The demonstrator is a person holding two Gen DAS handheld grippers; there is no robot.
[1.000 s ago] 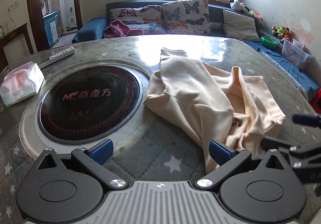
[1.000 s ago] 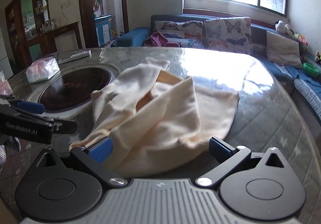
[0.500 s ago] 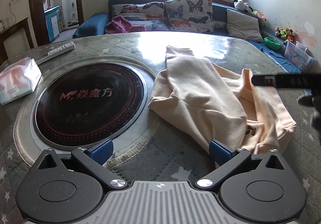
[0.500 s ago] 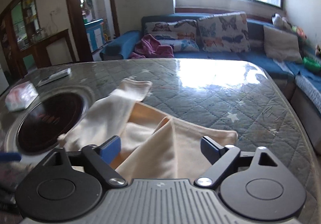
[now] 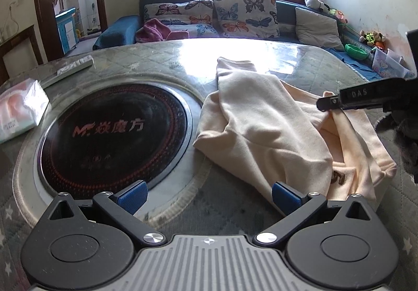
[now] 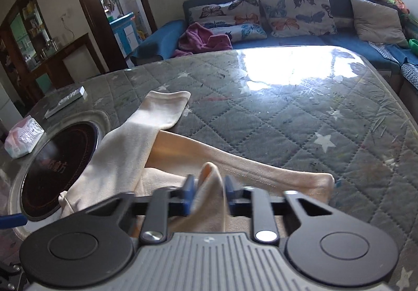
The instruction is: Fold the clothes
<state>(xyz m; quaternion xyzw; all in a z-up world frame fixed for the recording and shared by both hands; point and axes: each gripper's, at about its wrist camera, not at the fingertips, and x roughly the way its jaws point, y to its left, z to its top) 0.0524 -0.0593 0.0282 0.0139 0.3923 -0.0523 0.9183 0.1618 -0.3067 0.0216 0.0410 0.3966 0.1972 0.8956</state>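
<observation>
A cream sweatshirt (image 5: pixel 269 124) lies crumpled on the quilted grey table cover (image 5: pixel 146 61), right of the black round hotplate. One sleeve points to the far side; it also shows in the right wrist view (image 6: pixel 146 131). My left gripper (image 5: pixel 207 198) is open and empty, low over the table at the garment's near edge. My right gripper (image 6: pixel 207 195) has its blue pads closed on a raised fold of the sweatshirt (image 6: pixel 209 186). In the left wrist view the right gripper's finger (image 5: pixel 363 96) reaches in from the right over the garment.
A black round hotplate (image 5: pixel 115 134) is set into the table on the left. A tissue pack (image 5: pixel 21 108) and a remote (image 5: pixel 73 67) lie at far left. A blue sofa (image 6: pixel 287 19) with butterfly cushions stands beyond the table. Bare quilted cover (image 6: pixel 300 108) lies to the right.
My right gripper moved forward over the sweatshirt and closed its fingers on a raised fold. My left gripper stayed open and shifted slightly back and left.
</observation>
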